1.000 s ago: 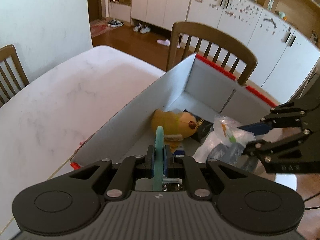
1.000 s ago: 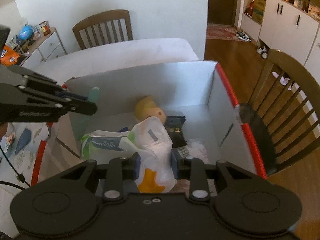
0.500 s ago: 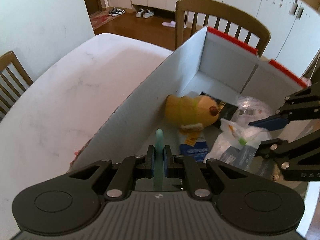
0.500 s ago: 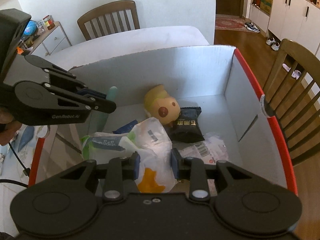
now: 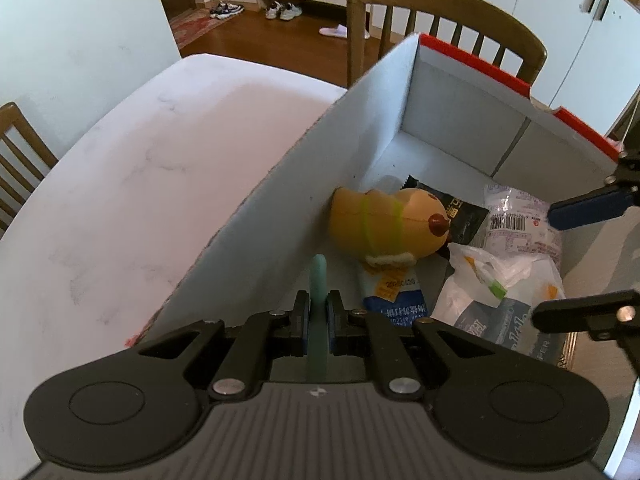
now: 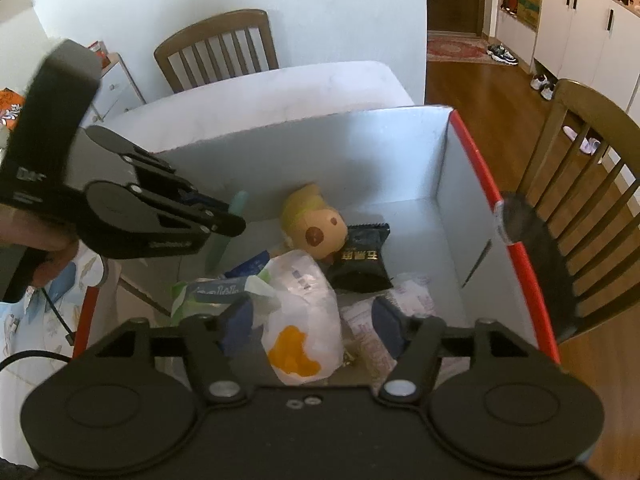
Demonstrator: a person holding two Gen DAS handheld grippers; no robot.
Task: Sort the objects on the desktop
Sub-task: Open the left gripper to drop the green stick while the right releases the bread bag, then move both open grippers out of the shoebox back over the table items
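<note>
Since a second ago, the left hand-held gripper (image 5: 318,312) is sinking deeper into the cardboard box (image 5: 352,148), clenched on a pale green flat strip (image 5: 319,280) (its lower end is hidden). Just right of it, the yellow plush toy (image 5: 384,228) is lying against the box's wall, touching a black snack packet (image 5: 464,220). Further right, the right hand-held gripper (image 6: 312,316) is opening its jaws, and the white plastic bag (image 6: 304,316) is lying loose between them, on the box floor. Left of the box, the tabletop (image 5: 120,184) is lying bare.
</note>
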